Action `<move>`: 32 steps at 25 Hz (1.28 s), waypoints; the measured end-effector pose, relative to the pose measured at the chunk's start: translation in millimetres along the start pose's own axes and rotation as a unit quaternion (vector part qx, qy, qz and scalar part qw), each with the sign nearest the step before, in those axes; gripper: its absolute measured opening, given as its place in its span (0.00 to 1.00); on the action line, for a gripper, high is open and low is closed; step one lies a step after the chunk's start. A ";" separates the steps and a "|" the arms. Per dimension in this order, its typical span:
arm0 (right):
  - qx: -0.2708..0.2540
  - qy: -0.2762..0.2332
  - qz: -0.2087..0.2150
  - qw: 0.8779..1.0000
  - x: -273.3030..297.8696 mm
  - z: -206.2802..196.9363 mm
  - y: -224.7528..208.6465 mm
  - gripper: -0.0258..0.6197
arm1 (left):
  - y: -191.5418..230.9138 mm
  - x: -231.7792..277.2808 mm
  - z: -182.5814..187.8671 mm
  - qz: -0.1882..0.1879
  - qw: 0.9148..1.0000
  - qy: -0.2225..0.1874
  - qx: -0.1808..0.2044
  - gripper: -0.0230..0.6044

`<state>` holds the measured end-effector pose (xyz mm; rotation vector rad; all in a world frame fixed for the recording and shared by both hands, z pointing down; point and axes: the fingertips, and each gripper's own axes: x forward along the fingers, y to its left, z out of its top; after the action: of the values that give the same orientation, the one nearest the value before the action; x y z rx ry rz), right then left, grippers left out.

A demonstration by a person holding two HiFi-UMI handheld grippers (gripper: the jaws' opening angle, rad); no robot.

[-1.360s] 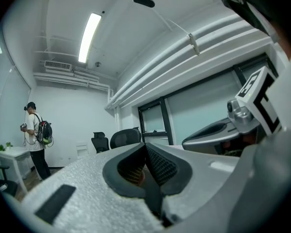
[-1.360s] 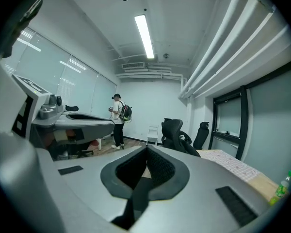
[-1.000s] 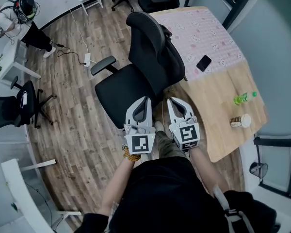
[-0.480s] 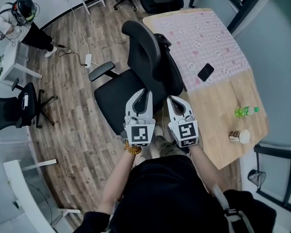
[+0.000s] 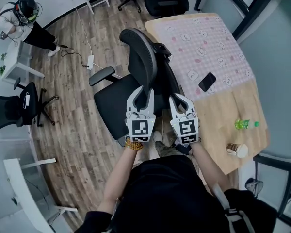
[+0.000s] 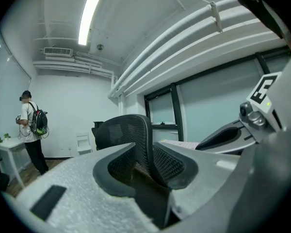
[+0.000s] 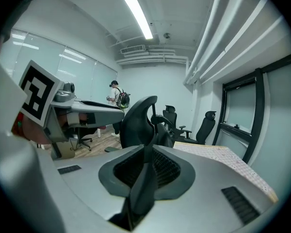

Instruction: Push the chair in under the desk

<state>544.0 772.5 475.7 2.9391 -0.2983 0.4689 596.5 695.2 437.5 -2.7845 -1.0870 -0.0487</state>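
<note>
Our left claw (image 5: 143, 92) is spread, its jaws having just been opening, and the mesh backrest (image 5: 143, 52) of the black office chair (image 5: 121, 98) shows in the gap between them without either pad pressing on it. Our right claw (image 5: 180, 100), just beside it, is almost pressed together. Its jaws have only just begun to part, and the thin dark rim of the backrest fills the narrow gap, so it pinches that rim. Both claws point along the floor at the chair's rear. The office chair stands at the long edge of the wooden tabletop (image 5: 233, 106), backrest side nearest that edge. Its seat and one armrest (image 5: 102, 75) are out over the plank floor (image 5: 72, 130), not under the tabletop. On the tabletop, a pink patterned cloth (image 5: 203, 38) covers the far end with a dark phone (image 5: 207, 81) lying on it. On the bare wood nearer us lie a green bottle (image 5: 245, 124) and a small round container (image 5: 236, 150), near each other. Farther off a person (image 5: 26, 21) stands by a white table (image 5: 17, 62), and another black chair (image 5: 12, 110) sits well apart from ours.
</note>
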 end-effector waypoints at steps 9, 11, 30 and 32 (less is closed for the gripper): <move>0.035 0.032 -0.014 0.999 37.2 -36.0 -41.0 0.24 | 1.7 38.3 -18.0 0.007 0.999 0.027 -0.019 0.31; 0.048 0.046 -0.012 0.998 44.9 -47.9 -46.0 0.26 | -0.2 43.4 -22.9 0.005 0.999 0.034 -0.025 0.32; 0.127 0.105 0.029 0.986 74.8 -79.6 -47.4 0.25 | 3.1 55.5 -39.7 0.029 0.994 0.062 -0.087 0.23; 0.136 0.102 0.033 0.985 72.2 -76.7 -43.2 0.25 | 5.1 51.4 -37.2 0.035 0.993 0.060 -0.092 0.22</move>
<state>598.3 815.7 565.9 3.1115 -0.3308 0.8768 638.7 720.3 478.0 -2.9339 -1.0026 -0.3202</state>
